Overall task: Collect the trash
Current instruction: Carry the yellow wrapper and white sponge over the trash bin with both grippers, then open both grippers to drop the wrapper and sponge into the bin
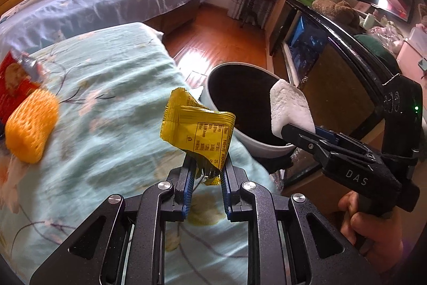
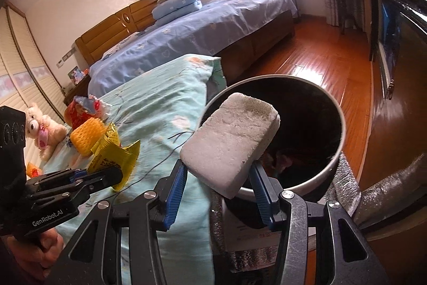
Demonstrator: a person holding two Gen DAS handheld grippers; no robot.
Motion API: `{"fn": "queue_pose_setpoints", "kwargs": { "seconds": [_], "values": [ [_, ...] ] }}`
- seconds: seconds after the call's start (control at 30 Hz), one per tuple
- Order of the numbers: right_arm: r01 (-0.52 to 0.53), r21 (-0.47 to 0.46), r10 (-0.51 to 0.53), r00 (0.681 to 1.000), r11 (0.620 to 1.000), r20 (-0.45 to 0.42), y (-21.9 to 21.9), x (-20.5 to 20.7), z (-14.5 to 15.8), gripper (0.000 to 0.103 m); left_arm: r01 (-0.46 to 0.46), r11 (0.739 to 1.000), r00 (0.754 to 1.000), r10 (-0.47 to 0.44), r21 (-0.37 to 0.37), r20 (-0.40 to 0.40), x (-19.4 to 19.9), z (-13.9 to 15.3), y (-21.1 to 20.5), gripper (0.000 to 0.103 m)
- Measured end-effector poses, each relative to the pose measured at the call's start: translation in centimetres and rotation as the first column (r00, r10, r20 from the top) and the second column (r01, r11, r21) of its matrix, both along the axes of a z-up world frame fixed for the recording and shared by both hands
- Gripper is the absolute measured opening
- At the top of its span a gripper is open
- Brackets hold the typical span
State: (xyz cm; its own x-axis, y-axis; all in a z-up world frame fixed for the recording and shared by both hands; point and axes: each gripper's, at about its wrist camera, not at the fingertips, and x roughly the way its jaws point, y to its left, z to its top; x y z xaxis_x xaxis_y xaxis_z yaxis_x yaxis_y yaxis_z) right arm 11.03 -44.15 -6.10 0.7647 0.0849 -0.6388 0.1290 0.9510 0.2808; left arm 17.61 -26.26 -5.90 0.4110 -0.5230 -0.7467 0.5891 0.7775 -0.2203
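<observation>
Two grippers, both loaded. Your left gripper has its jaws clenched on a crumpled yellow wrapper, pinched at its lower end, the rest sticking up above the teal quilt. Your right gripper has its jaws grasping a white foam block w/ the blue pads on either side of its lower end; the block tilts up and sits over the near rim of the trash bin. From the left wrist view you see that same block right above the bin's dark opening, and your right hand on the handle. Bin stands on the floor just beside the quilt's edge; some stuff lies at its bottom, too dark to tell what.

Further back on the quilt: an orange mesh sleeve, touching a red snack bag behind it. A plush bear lies near those, towards the wall. Beyond the quilt is a bed w/ blue sheets and folded blue bedding by the headboard. Wood floor runs to the bright window.
</observation>
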Motion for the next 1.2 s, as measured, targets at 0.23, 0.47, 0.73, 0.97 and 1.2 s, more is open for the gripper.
{"fn": "queue_pose_setpoints", "kwargs": {
  "seconds": [0.23, 0.47, 0.73, 0.97, 1.2],
  "values": [
    [0.029, -0.012, -0.029, 1.000, 1.000, -0.006, -1.5, 0.5, -0.1, 0.050, 0.036, 0.999, 0.999, -0.036, 0.011, -0.002, 0.7, 0.0, -2.2, 0.017],
    [0.047, -0.017, -0.048, 0.999, 0.999, -0.022, -3.0, 1.2, -0.5, 0.050, 0.060, 0.998, 0.998, -0.060, 0.024, -0.005, 1.7, 0.0, -4.2, 0.017],
    [0.067, -0.028, -0.068, 0.997, 0.997, -0.030, -4.8, 1.8, -0.5, 0.050, 0.089, 0.996, 0.996, -0.089, 0.031, -0.021, 2.9, -0.4, -6.3, 0.017],
    [0.076, -0.034, -0.077, 0.996, 0.997, -0.038, -5.8, 2.4, -0.6, 0.050, 0.113, 0.993, 0.993, -0.112, 0.046, -0.034, 3.5, -0.9, -7.6, 0.017],
    [0.078, -0.032, -0.080, 0.996, 0.996, -0.043, -6.3, 2.9, -0.6, 0.051, 0.130, 0.990, 0.991, -0.128, 0.060, -0.040, 4.0, -1.2, -8.7, 0.017]
  ]
}}
